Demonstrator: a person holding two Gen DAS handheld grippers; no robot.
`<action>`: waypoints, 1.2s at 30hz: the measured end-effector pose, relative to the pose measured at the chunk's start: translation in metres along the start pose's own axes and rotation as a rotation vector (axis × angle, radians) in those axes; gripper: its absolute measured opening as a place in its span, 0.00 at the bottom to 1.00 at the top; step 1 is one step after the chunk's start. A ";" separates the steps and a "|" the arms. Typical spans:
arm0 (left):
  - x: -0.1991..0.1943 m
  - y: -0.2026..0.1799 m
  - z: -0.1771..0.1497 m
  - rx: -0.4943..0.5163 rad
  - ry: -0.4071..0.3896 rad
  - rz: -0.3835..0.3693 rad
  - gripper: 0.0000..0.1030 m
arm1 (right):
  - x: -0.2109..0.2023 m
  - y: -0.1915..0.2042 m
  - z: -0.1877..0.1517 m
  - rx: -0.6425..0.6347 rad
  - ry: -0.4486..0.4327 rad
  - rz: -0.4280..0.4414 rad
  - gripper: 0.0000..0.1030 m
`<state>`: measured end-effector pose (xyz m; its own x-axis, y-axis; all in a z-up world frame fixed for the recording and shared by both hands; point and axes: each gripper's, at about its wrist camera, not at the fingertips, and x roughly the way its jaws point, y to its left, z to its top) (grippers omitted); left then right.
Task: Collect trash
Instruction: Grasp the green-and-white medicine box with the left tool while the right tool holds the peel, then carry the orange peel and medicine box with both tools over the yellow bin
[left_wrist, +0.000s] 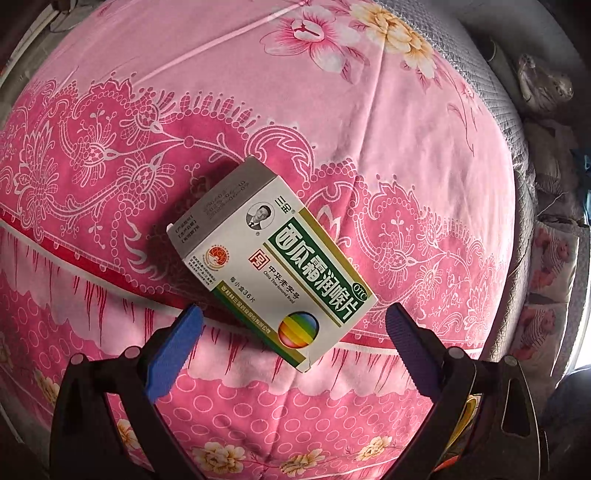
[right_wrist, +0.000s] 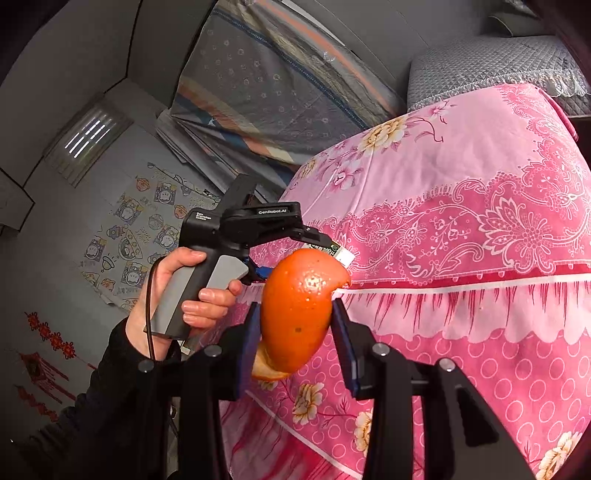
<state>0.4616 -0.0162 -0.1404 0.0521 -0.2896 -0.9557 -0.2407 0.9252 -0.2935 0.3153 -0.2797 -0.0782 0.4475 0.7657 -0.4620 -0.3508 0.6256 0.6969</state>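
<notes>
A white and green medicine box (left_wrist: 271, 264) is seen lying on the pink flowered bedspread (left_wrist: 332, 110), near the edge of the bed, with its long axis running diagonally. The left gripper (left_wrist: 293, 321) is held above it, pointing steeply down, its blue fingers (left_wrist: 173, 350) spread wide and released, one on each side of the box's near end; no contact can be made out. The orange peel (right_wrist: 299, 310) is clamped between the fingers of the right gripper (right_wrist: 297, 325), which is held off the side of the bed beside the left one. The step in hand is judged to be the pick-up of the box. It would be done well if the wrist were rolled so that the fingers face the two long sides squarely, and the fingers lowered until they straddle the box. A light squeeze should be enough, since thin card is likely to buckle. The soft bedding may give under pressure, so a gentle descent is advised. The peel should be kept clamped meanwhile.
</notes>
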 end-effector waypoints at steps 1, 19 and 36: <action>0.002 0.001 0.002 -0.021 0.006 0.013 0.92 | -0.002 0.001 0.000 -0.004 -0.006 0.004 0.35; 0.032 -0.026 0.035 -0.152 0.033 0.139 0.75 | -0.028 0.011 0.001 -0.033 -0.063 0.060 0.35; -0.106 -0.008 -0.157 0.362 -0.386 -0.171 0.74 | -0.064 0.031 -0.040 -0.025 -0.055 -0.003 0.35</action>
<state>0.3057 -0.0316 -0.0337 0.4289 -0.3955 -0.8122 0.1477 0.9177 -0.3689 0.2433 -0.3029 -0.0487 0.4929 0.7547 -0.4331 -0.3693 0.6321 0.6812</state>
